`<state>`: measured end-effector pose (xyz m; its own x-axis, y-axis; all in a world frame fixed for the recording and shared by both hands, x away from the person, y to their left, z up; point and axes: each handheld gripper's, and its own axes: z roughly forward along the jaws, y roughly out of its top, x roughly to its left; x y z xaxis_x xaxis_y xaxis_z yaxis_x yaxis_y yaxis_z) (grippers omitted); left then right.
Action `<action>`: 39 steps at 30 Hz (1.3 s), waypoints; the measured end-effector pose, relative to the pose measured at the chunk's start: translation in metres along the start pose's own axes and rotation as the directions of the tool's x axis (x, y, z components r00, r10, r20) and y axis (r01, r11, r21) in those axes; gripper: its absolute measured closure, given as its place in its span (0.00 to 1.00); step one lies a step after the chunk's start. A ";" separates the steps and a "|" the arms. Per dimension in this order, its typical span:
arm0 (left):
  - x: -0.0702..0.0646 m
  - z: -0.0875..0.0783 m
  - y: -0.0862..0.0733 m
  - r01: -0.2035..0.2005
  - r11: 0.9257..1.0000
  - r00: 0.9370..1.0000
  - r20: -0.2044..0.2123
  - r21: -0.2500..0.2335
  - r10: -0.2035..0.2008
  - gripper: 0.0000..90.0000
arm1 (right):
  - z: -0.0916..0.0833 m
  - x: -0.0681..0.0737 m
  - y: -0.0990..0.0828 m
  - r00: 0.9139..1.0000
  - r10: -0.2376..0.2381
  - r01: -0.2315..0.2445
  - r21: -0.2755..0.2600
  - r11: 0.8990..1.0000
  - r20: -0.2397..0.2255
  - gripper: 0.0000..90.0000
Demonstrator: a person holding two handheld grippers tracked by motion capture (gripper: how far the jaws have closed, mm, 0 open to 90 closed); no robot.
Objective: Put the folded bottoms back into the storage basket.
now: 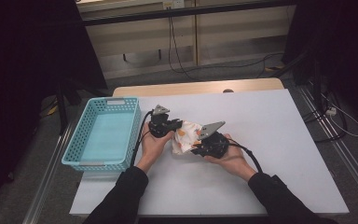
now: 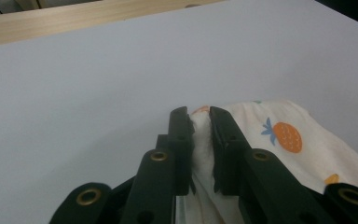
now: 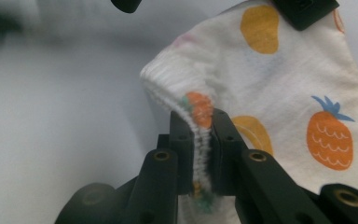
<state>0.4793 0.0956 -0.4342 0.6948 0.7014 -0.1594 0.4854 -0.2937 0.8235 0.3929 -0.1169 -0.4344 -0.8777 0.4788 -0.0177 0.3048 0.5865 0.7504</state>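
Observation:
A small white cloth (image 1: 185, 137) printed with orange fruit hangs between my two grippers over the middle of the white table. My left gripper (image 1: 171, 125) is shut on its left edge; in the left gripper view the cloth (image 2: 279, 135) is pinched between the black jaws of that gripper (image 2: 199, 122). My right gripper (image 1: 198, 148) is shut on the ribbed hem; in the right gripper view the hem of the cloth (image 3: 200, 112) runs down between the jaws of that gripper (image 3: 200, 122). Each gripper sits in one of the person's hands.
A light blue perforated basket (image 1: 104, 133) stands at the table's left edge, close to my left hand. The white table top (image 1: 270, 130) stretches to the right and toward the front. A wooden strip (image 1: 200, 87) borders the far edge; cables lie on the floor beyond.

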 end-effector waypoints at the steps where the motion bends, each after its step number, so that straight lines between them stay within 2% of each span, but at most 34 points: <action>1: 0.000 -0.001 0.001 0.001 1.000 1.000 -0.001 -0.006 -0.001 0.89 | -0.001 0.000 0.000 1.000 0.003 -0.003 -0.001 1.000 0.000 0.91; 7: -0.002 -0.003 0.003 -0.013 1.000 1.000 -0.006 -0.014 0.013 0.89 | -0.002 0.001 0.002 1.000 0.000 0.000 -0.008 1.000 0.001 0.91; 15: -0.002 -0.010 0.006 0.003 0.999 1.000 0.001 -0.040 -0.003 0.89 | -0.006 0.003 0.006 1.000 0.000 0.000 -0.027 1.000 0.002 0.91; 27: -0.004 -0.023 0.012 -0.015 0.998 1.000 -0.007 -0.061 0.015 0.89 | -0.010 0.007 0.013 1.000 -0.007 0.006 -0.051 0.999 -0.002 0.91; 34: 0.001 -0.031 0.016 0.004 0.997 1.000 -0.004 -0.078 -0.004 0.89 | -0.014 0.007 0.021 1.000 -0.003 0.003 -0.077 0.997 -0.005 0.91; 38: 0.001 -0.035 0.018 -0.009 0.997 1.000 -0.005 -0.079 0.008 0.89 | -0.013 0.009 0.024 1.000 -0.010 0.009 -0.082 0.997 -0.006 0.91; 39: 0.000 -0.036 0.019 -0.002 0.997 1.000 -0.005 -0.083 0.001 0.89 | -0.013 0.010 0.025 1.000 -0.010 0.010 -0.083 0.996 -0.006 0.91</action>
<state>0.4695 0.1136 -0.3993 0.6925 0.7044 -0.1555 0.4385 -0.2399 0.8661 0.3871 -0.1063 -0.4076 -0.8830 0.4688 -0.0214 0.2644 0.5346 0.8027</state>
